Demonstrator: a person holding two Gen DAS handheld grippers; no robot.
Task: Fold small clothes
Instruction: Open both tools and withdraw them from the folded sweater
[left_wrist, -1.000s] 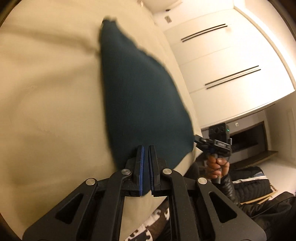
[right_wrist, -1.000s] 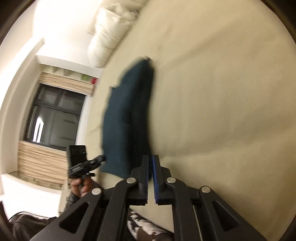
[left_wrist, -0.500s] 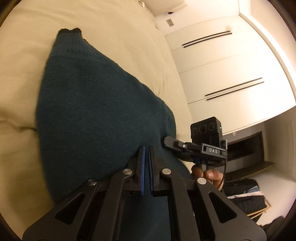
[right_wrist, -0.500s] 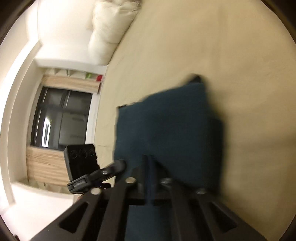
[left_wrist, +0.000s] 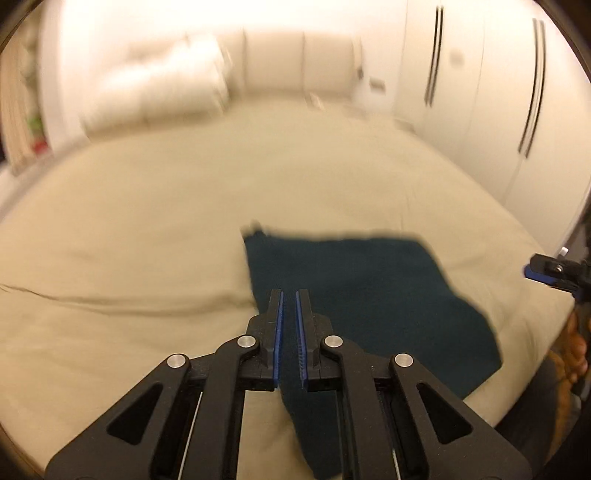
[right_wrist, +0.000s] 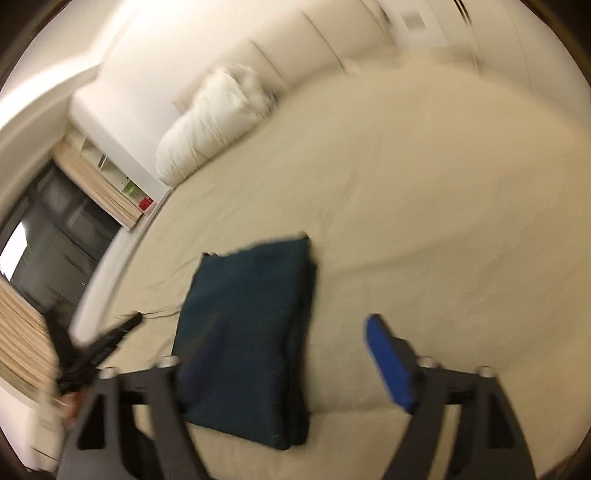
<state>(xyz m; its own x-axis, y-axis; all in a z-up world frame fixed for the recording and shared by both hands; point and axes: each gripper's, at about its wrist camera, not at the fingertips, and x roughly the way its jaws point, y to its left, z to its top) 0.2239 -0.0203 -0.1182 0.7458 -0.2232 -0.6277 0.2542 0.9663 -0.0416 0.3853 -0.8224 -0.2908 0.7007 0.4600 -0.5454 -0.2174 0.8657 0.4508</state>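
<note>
So the left gripper (left_wrist: 289, 332) has just cracked open a sliver with nothing between its pads, and the right gripper (right_wrist: 280, 354) has just sprung wide, empty too. Folded teal cloth (right_wrist: 247, 332) lies on the bed (right_wrist: 424, 221), dead ahead at 12 o'clock from both, long axis running 6 to 12. Left looks a touch nearer, I'd say

One folded dark teal garment (right_wrist: 251, 332) lies on one beige bed (right_wrist: 424, 221). One white pillow (right_wrist: 214, 122) sits at 11 o'clock. Two grippers: left (left_wrist: 289, 314), right (right_wrist: 291, 354).
</note>
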